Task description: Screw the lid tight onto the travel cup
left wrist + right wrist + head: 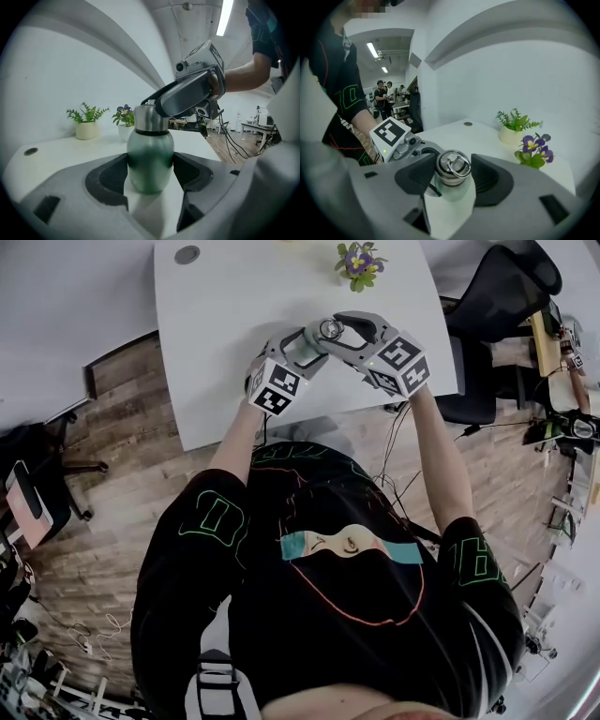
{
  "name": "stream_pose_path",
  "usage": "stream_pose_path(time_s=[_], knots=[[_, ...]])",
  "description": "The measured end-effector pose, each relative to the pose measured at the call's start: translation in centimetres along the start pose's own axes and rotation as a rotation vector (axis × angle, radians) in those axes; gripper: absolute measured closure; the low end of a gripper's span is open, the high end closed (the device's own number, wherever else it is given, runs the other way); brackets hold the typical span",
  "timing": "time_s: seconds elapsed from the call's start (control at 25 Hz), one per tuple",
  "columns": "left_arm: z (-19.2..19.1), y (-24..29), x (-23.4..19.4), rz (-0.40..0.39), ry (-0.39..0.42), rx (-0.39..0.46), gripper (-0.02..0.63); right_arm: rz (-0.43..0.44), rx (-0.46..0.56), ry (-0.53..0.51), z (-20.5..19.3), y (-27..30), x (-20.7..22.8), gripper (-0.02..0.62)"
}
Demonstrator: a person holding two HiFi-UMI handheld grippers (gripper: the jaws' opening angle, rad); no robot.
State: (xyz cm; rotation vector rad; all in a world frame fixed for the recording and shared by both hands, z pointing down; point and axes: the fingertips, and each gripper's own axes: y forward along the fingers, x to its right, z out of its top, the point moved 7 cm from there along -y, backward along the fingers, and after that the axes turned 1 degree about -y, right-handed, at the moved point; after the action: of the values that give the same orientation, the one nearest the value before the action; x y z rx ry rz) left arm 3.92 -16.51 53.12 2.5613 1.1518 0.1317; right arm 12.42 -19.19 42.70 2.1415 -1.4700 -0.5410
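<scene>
Right now I am leaning over the white tabletop (234, 334), working close to its near edge, at 12 o'clock from my chest. In the head view my left claw (150, 174) is coming in from 7 o'clock. It is pinching the green body of the travel cup (150, 157), one dark pad pressing on each side, and the cup is standing upright. My right claw (453, 177) is reaching in from 4 o'clock and tilting down over the top. Its pads are pressing on both sides of the steel lid (453, 180), which is sitting on the cup's neck. Farther back, the purple-flowered plant (359, 263) is standing at 1 o'clock of the cup, with the green plant (513, 127) near it. A small metal ring (458, 165) is sitting on the lid's crown.
</scene>
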Motion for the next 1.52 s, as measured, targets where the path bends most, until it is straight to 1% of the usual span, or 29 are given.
stream_pose_path(time_s=[0.12, 0.2, 0.32, 0.44, 0.56, 0.64, 0.72, 0.76, 0.84, 0.96, 1.0, 1.08, 1.2, 1.28, 1.36, 1.4, 1.44, 1.52], knots=[[0.0, 0.0, 0.0, 0.001, -0.002, 0.002, 0.290, -0.062, -0.003, 0.042, 0.0, 0.0, -0.4, 0.353], [0.0, 0.1, 0.0, 0.004, -0.002, 0.002, 0.290, -0.119, 0.005, 0.105, -0.1, 0.0, -0.5, 0.353], [-0.1, 0.0, 0.1, 0.006, 0.002, 0.004, 0.290, -0.229, 0.029, 0.190, -0.2, -0.1, -1.1, 0.353], [-0.1, 0.0, 0.1, 0.008, 0.004, 0.007, 0.290, -0.340, 0.033, 0.243, -0.1, 0.0, -1.8, 0.353], [-0.1, 0.0, 0.1, 0.012, 0.004, 0.008, 0.289, -0.432, 0.035, 0.304, 0.0, 0.2, -2.3, 0.353], [-0.1, 0.0, 0.1, 0.013, 0.004, 0.007, 0.290, -0.489, 0.047, 0.321, 0.0, 0.2, -2.6, 0.351], [-0.1, 0.0, 0.2, 0.012, 0.004, 0.006, 0.290, -0.519, 0.054, 0.308, -0.1, 0.3, -2.8, 0.351], [-0.1, 0.0, 0.2, 0.011, 0.003, 0.006, 0.290, -0.516, 0.054, 0.297, -0.1, 0.3, -2.8, 0.350], [-0.2, 0.0, 0.1, 0.009, 0.003, 0.007, 0.289, -0.471, 0.053, 0.277, -0.2, 0.3, -2.7, 0.350], [-0.2, 0.0, 0.1, 0.006, 0.001, 0.005, 0.290, -0.355, 0.055, 0.236, -0.4, 0.1, -2.5, 0.311], [-0.2, 0.1, 0.1, 0.005, 0.001, 0.005, 0.290, -0.316, 0.053, 0.214, -0.5, 0.0, -2.5, 0.289], [-0.1, 0.0, 0.1, 0.004, 0.001, 0.005, 0.290, -0.242, 0.045, 0.164, -0.6, -0.1, -2.4, 0.271], [-0.1, 0.0, 0.1, 0.004, -0.001, 0.006, 0.290, -0.159, 0.026, 0.084, -0.5, -0.2, -2.0, 0.272], [-0.1, 0.1, 0.1, 0.004, 0.000, 0.005, 0.290, -0.125, 0.003, -0.012, -0.2, -0.1, -1.7, 0.285], [-0.2, 0.1, 0.1, 0.009, 0.004, 0.002, 0.290, -0.100, -0.049, -0.157, -0.2, 0.3, -1.4, 0.312], [-0.2, 0.1, 0.1, 0.013, 0.008, 0.000, 0.290, -0.086, -0.075, -0.212, -0.4, 0.5, -1.3, 0.321], [-0.2, 0.2, 0.2, 0.015, 0.011, -0.002, 0.290, -0.069, -0.090, -0.240, -0.5, 0.6, -1.2, 0.322], [-0.2, 0.2, 0.2, 0.014, 0.015, -0.006, 0.290, -0.036, -0.091, -0.240, -0.4, 0.6, -1.0, 0.355]])
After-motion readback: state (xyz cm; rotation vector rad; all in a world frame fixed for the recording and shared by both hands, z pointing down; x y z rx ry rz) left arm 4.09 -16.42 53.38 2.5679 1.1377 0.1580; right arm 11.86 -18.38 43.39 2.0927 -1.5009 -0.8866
